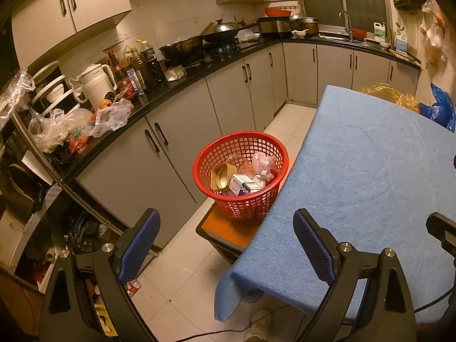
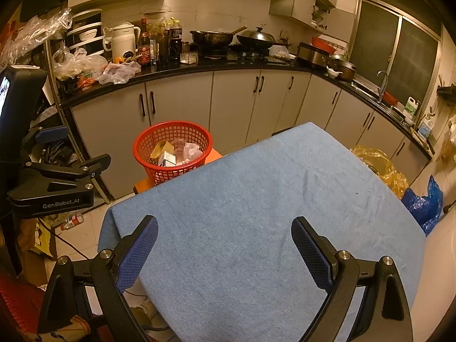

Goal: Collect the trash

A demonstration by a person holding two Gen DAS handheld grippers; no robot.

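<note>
Both grippers empty, jaws spread wide apart, nothing between the blue pads. Left gripper [image 1: 226, 245] held over the near left corner of the table with the blue cloth cover [image 1: 370, 171]; right gripper [image 2: 225, 252] over the near edge of the same table [image 2: 256, 185].

Trash already inside the red plastic lattice basket [image 1: 242, 202]: a tan square container with a round opening [image 1: 222, 175], a small white and blue printed carton [image 1: 243, 185], a crumpled pinkish plastic wrapper [image 1: 263, 164]. Basket standing on a low orange stool [image 1: 225, 225], just beside the left edge of the table, near the grey cabinet doors [image 1: 182, 131]. No loose trash visible on the cloth, so probably close to the end of the job, or looking for more pieces.

Possible troubles from here:
- Basket seemingly near the stool's edge; a push from a descending gripper, and easy to tip onto the tiled floor.
- Cloth hanging loose at the near left corner; a finger catching it, and the cover dragged.
- Small red and white can [image 1: 133, 286] lying on the floor below the left gripper, easy to miss.
- Black cable [image 2: 68, 245] on the floor, a risk of snagging when reaching low.
- Clear plastic bags [image 1: 111, 116] on the black countertop edge perhaps not trash; wrong pick possible.
</note>
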